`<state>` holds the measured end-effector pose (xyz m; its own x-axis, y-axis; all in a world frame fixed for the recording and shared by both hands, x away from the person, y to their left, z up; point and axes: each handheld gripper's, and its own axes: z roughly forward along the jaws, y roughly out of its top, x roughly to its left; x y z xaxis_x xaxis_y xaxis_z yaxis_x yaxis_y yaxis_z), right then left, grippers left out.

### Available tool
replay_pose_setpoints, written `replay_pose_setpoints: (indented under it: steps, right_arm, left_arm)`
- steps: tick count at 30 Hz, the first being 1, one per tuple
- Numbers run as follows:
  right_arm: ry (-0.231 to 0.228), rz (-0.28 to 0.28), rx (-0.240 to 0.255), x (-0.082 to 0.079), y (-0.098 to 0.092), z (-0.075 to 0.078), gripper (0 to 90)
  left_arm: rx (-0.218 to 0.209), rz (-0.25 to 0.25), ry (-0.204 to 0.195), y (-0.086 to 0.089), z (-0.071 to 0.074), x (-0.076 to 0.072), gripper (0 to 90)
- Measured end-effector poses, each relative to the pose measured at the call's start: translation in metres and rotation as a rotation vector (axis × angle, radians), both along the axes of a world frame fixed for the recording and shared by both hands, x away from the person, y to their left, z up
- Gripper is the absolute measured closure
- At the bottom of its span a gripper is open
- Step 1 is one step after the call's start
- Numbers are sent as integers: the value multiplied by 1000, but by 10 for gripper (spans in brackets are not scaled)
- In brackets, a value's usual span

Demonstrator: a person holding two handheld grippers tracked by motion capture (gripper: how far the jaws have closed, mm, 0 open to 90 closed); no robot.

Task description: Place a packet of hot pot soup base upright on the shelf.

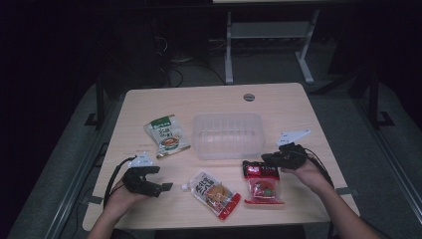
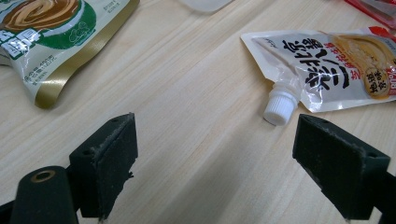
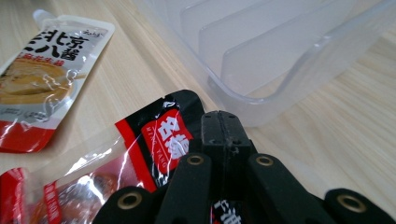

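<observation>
A red snack packet point(image 1: 262, 183) with a black top edge lies at the front right of the table. My right gripper point(image 1: 266, 159) is at that top edge, and in the right gripper view point(image 3: 221, 122) its jaws are pressed together on the packet's point(image 3: 163, 140) black corner. A white spout pouch point(image 1: 215, 194) lies at the front middle. My left gripper point(image 1: 160, 178) hovers left of it, open and holding nothing. In the left gripper view point(image 2: 215, 158) the pouch's white cap point(image 2: 280, 106) sits just beyond the right jaw. A green packet point(image 1: 166, 134) lies farther back on the left.
A clear plastic container point(image 1: 253, 142) stands in the middle of the wooden table point(image 1: 149, 104), just behind the red packet; its near wall point(image 3: 289, 79) is close to my right gripper. A round grommet point(image 1: 249, 96) sits near the far edge. Beyond the table the room is dark.
</observation>
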<state>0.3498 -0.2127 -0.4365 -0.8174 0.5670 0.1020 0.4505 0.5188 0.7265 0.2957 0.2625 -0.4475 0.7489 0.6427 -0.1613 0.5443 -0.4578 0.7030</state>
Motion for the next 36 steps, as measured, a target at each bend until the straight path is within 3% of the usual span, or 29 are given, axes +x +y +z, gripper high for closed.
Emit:
replay_pose_setpoints:
  steps: [8,12,36]
  right_arm:
    - [12,29,-55,8,14,-14,897]
    - [15,17,-71,10,13,-18,897]
    - [37,8,-131,10,16,-27,898]
  left_arm:
    - [6,-9,5,2,-1,-1,136]
    - [7,-9,6,2,-2,0,136]
    - [9,-17,17,1,-3,-2,136]
